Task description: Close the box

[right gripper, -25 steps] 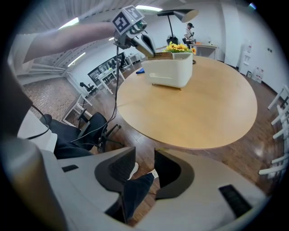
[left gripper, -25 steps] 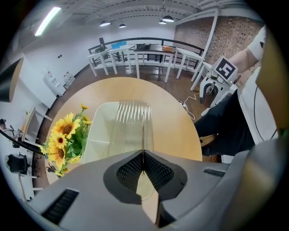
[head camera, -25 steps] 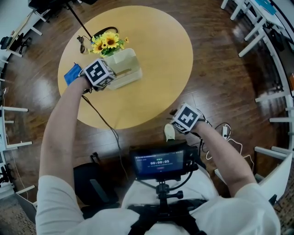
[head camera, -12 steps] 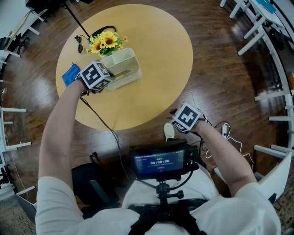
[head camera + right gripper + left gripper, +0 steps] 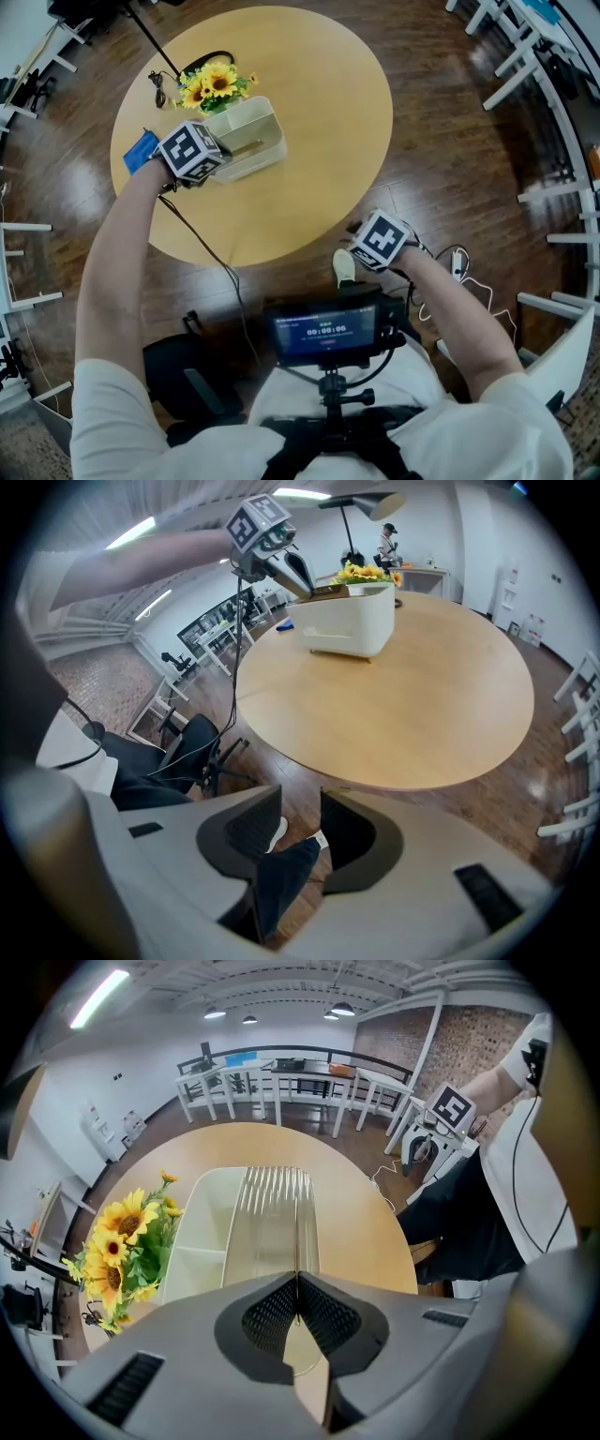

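Note:
A cream white box [image 5: 251, 141] with open compartments stands on the round wooden table [image 5: 309, 122], next to the sunflowers. My left gripper [image 5: 214, 156] is at the box's near left end. In the left gripper view its jaws [image 5: 297, 1283] are pressed together on the edge of the box's clear ribbed lid [image 5: 272, 1218], which stands upright over the box [image 5: 208, 1232]. My right gripper [image 5: 347, 267] hangs below the table's near edge, off to the right. It is open [image 5: 300, 822], and only the floor and a trouser leg show between its fingers.
A bunch of sunflowers [image 5: 216, 84] stands just behind the box, with a black cable [image 5: 173, 80] beside it. A blue item [image 5: 141, 150] lies at the table's left edge. A black office chair [image 5: 187, 752] stands by the table. A screen rig [image 5: 323, 333] hangs on the person's chest.
My left gripper has drifted slightly left at the box's end, still holding the lid. The right gripper has stayed put.

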`<state>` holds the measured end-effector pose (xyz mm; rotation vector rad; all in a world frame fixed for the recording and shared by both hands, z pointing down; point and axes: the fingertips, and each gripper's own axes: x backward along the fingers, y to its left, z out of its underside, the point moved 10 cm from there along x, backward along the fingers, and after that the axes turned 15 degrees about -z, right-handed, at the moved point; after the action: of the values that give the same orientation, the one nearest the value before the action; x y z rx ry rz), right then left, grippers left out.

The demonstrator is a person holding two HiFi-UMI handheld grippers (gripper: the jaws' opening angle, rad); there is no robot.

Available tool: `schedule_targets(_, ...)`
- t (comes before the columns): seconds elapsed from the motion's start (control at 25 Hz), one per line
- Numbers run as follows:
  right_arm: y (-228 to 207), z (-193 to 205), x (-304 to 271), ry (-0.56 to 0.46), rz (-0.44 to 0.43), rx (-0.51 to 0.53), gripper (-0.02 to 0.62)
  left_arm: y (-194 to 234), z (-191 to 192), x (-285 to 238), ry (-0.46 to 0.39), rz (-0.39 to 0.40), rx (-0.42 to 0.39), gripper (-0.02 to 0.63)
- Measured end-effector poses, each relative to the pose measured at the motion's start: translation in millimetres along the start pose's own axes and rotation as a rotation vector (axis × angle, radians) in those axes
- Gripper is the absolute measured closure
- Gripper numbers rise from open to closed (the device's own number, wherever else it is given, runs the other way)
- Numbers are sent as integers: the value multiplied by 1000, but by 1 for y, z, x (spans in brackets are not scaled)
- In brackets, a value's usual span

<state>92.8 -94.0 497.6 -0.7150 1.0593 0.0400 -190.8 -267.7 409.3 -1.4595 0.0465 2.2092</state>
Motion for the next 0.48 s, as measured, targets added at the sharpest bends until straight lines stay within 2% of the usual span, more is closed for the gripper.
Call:
schedule_targets(0.32,0,-3,0,4,-2,4,457,1,3,0,-8,3,6,604)
schedule_targets(0.48,-1,-4,-1,3,-4,5,457,-1,3,-2,-15,-10,-18,603)
